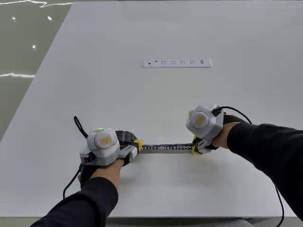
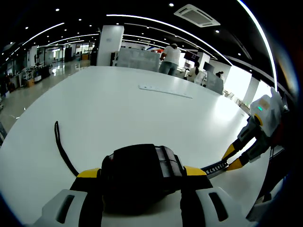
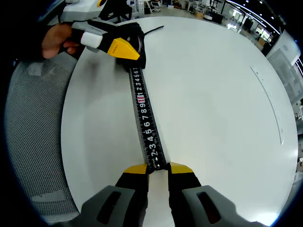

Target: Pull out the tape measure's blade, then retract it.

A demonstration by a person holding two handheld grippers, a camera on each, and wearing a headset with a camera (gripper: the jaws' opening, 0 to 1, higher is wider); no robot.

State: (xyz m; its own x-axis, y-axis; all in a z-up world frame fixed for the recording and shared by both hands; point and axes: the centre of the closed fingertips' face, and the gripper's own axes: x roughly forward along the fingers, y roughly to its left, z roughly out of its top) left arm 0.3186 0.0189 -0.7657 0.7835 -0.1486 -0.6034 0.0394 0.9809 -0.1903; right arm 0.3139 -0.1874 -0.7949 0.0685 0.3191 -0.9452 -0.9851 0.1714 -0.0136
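At 7 o'clock in the head view the left gripper (image 1: 129, 149) has its fingers (image 2: 87, 174) clamped around the black tape measure case (image 2: 142, 170), which sits on the white desk (image 1: 142, 99). A short run of blade (image 3: 144, 118) lies flat toward 3 o'clock, its tip pinched between the closed fingers (image 3: 136, 169) of the right gripper (image 3: 157, 169). The pull-out looks to be the step in hand. I would pin the case firmly and draw the tip straight along the blade's line, low to the desk, without loosening the pinch, lest the blade kink or snap back. The numerals read 2 to 9, a red mark, then 1 to 6. No brand is legible, and the markings on the power strip (image 1: 177, 63) toward 12 o'clock are too small to read.
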